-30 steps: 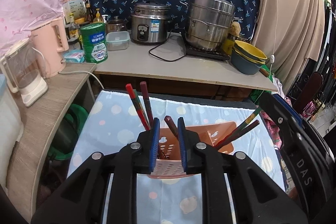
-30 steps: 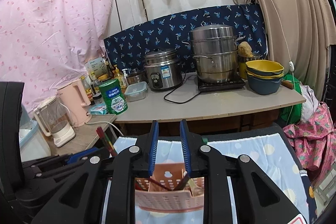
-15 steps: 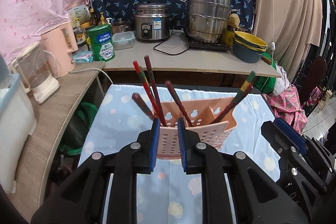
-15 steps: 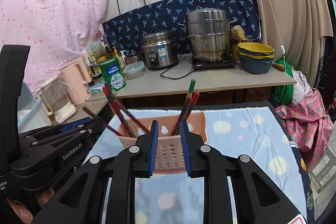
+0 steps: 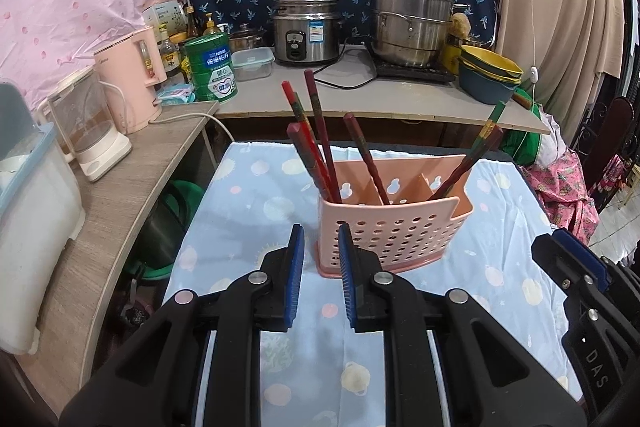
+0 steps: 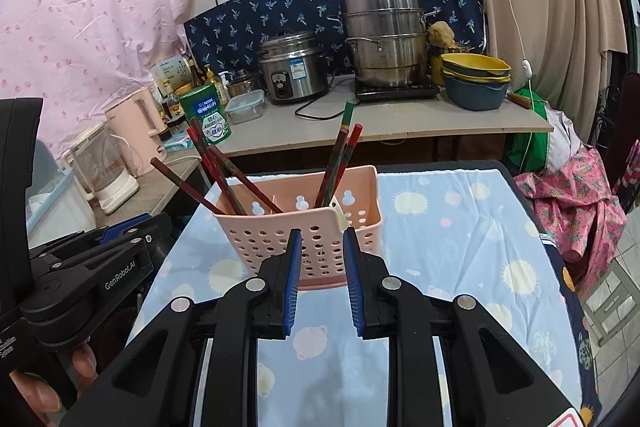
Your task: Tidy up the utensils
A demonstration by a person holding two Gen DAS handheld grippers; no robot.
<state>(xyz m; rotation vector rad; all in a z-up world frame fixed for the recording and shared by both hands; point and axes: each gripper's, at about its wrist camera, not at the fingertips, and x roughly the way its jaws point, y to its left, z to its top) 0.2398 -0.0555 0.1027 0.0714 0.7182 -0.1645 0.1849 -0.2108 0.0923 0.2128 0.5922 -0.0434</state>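
Left gripper (image 5: 320, 239) nearest the lens in its own view: blue pads parted with a clear gap, nothing between them, held just short of the near left corner of the pink utensil holder (image 5: 394, 231). Right gripper (image 6: 318, 241) likewise released, pads apart and empty, tips close against the holder's perforated front wall; contact cannot be told. Left gripper's black body also shows at the left edge of the right wrist view, a hand (image 6: 38, 391) gripping it low in the corner. Holder stands upright on a table under a pale blue tablecloth (image 5: 248, 203) printed with dots and suns. Holder is divided into compartments. Dark red chopsticks (image 5: 316, 143) lean left out of the left compartment, one more tilts near the middle, and a pair with a green tip (image 5: 478, 151) leans right out of the right side. Left of the table, a wooden side counter carries a clear blender jug (image 5: 86, 125) and a pink kettle (image 5: 130, 83). Beyond, a grey counter holds a green tin (image 5: 212, 71), a lidded plastic box (image 5: 253, 63), a rice cooker (image 5: 306, 29), a stacked steel steamer pot (image 5: 412, 17) and stacked bowls (image 5: 490, 73). Farthest back: dark blue patterned cloth on the wall, pink sheet to the left, beige curtain to the right.
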